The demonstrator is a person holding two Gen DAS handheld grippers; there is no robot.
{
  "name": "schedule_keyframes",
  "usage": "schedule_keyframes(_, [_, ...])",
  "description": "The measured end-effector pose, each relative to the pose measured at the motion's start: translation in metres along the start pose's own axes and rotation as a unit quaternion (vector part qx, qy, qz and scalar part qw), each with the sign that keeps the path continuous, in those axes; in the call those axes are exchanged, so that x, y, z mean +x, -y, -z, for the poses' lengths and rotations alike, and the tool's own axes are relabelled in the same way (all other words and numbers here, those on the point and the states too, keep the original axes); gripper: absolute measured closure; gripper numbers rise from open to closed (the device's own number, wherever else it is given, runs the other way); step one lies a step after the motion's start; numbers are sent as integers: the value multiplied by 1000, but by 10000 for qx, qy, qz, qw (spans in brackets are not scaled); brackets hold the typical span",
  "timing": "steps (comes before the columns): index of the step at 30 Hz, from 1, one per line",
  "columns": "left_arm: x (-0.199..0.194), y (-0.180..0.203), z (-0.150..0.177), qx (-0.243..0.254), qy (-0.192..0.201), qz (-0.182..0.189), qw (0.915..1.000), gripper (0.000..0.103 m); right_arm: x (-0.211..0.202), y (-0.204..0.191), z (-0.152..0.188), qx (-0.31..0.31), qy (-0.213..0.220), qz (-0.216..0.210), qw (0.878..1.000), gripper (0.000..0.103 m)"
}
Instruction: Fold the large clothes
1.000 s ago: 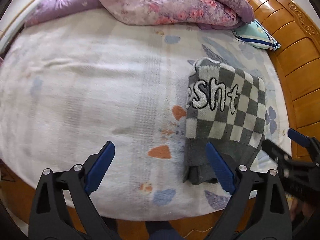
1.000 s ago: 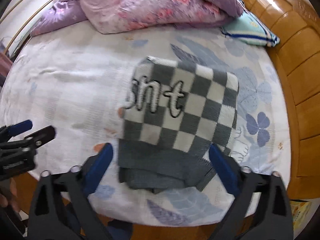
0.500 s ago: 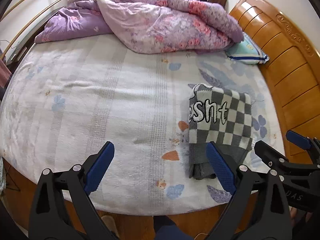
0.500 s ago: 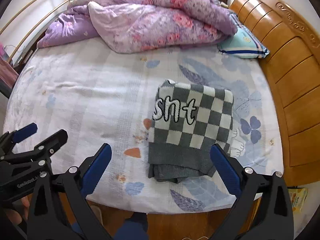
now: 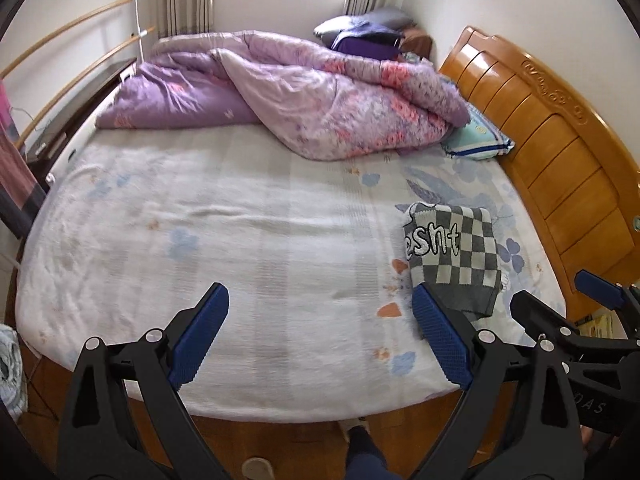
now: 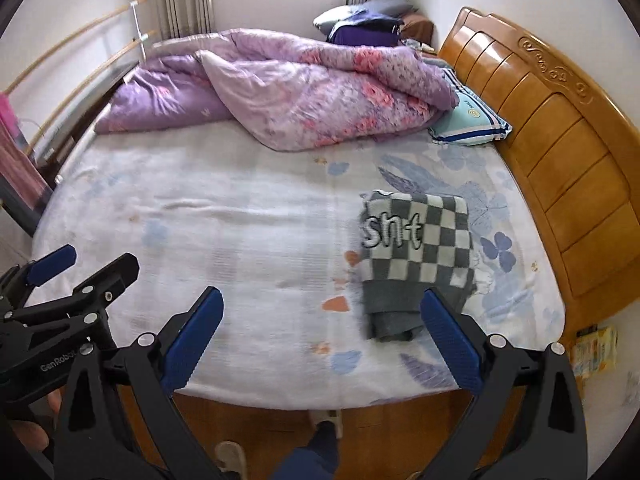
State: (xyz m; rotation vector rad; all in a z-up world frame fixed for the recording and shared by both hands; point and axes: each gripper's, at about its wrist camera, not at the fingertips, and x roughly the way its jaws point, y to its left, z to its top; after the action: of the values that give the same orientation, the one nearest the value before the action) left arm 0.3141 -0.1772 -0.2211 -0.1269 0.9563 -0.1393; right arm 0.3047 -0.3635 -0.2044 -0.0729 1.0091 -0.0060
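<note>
left wrist view has the left tongs (image 5: pixel 320 340) spread wide, gripping nothing, above the near edge of the bed (image 5: pixel 240 240). right wrist view has the right tongs (image 6: pixel 320 336) likewise released and empty, held just off the bed's near edge. the folded checkered sweater (image 6: pixel 416 256) lies flat on the floral sheet near the wooden headboard (image 6: pixel 560 160), its grey hem toward the tongs. a rumpled purple quilt (image 6: pixel 300 92) and a teal pillow (image 6: pixel 468 120) lie at the far side.
</note>
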Motion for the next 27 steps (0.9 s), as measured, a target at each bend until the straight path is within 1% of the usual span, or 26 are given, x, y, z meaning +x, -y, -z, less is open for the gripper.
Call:
schedule_keyframes(3, [-46,-26,11,80,149,-100,9998,10,-32,-28,13,62,143,23,9999,8])
schedule_keyframes(5, [-71,-39,18,124,232,-48,9996,10,-52,-42,21,167,167,-46,9997,8])
schedule_keyframes(10, [-128,-61,33,71,272,46,9996,10,-100,-64,40,290,254,-81,9992,8])
schedule_keyframes(15, [-181,-66,43,156,516,76,9985,10,-143,-75,49,261,499,-113,9984,8])
schedule_keyframes(17, [-203,-67,47,157,700,66,9974,7,-158,-75,52,256,576,-209,9978,8])
schedule_keyframes(19, [-221,-68,50,134,849,140,9962,5,-172,-75,56,253,664,-265,9971,8])
schedule_keyframes(22, [-244,-67,56,97,1042,242,9942,5,-193,-74,60,148,837,-283,9960,8])
schedule_keyframes(25, [-263,-59,59,191,1189,134,9926,5,-207,-71,65,97,997,-245,9947,8])
schedule_keyframes(27, [-272,-51,61,317,1275,-52,9913,5,-218,-68,68,99,1171,-256,9927,8])
